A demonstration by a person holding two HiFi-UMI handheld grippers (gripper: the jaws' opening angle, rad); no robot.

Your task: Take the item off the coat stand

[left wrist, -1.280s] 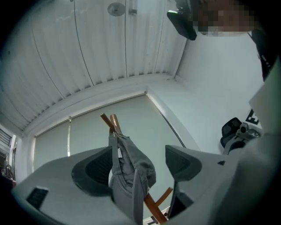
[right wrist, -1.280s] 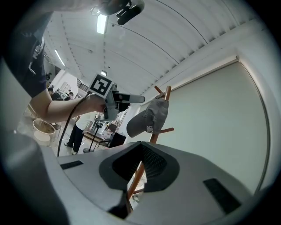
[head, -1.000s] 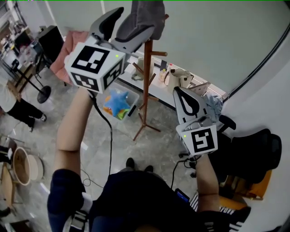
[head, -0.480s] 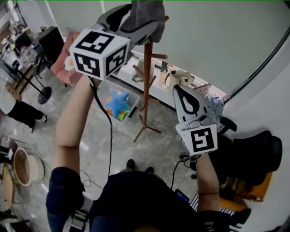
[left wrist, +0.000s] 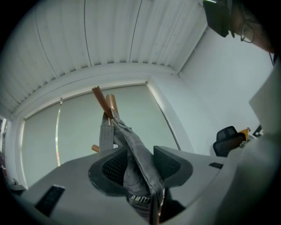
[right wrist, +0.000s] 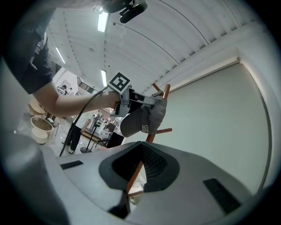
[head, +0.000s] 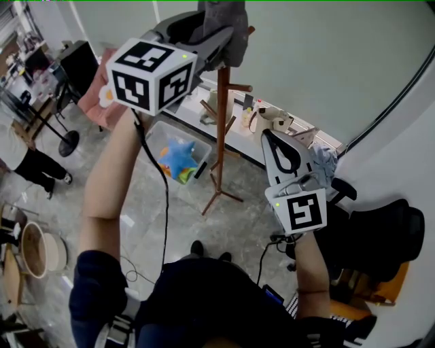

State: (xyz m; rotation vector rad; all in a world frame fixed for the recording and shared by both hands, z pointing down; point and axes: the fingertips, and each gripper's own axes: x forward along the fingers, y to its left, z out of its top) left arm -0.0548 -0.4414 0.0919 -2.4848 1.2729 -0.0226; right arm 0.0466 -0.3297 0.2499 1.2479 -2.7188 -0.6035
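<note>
A grey cap [head: 228,17] hangs on top of the brown wooden coat stand [head: 221,122]. My left gripper [head: 211,30] is raised to it, and its jaws are closing with the cap between them. In the left gripper view both pads press on the cap [left wrist: 131,158] below the stand's pegs [left wrist: 103,101]. My right gripper [head: 275,139] hangs lower at the right with its tips together, holding nothing. The right gripper view looks up at the cap [right wrist: 147,118] and the stand [right wrist: 164,91] past those tips [right wrist: 140,144].
A clear bin with a blue star toy [head: 178,155] stands on the floor by the stand's foot. A white ledge [head: 272,119] with small items runs behind. A black office chair [head: 374,231] is at the right, a person [head: 20,160] and a round basket [head: 34,248] at the left.
My left gripper rose and went forward until its jaws came round the cap, then they narrowed onto it. The right gripper has hardly moved.
</note>
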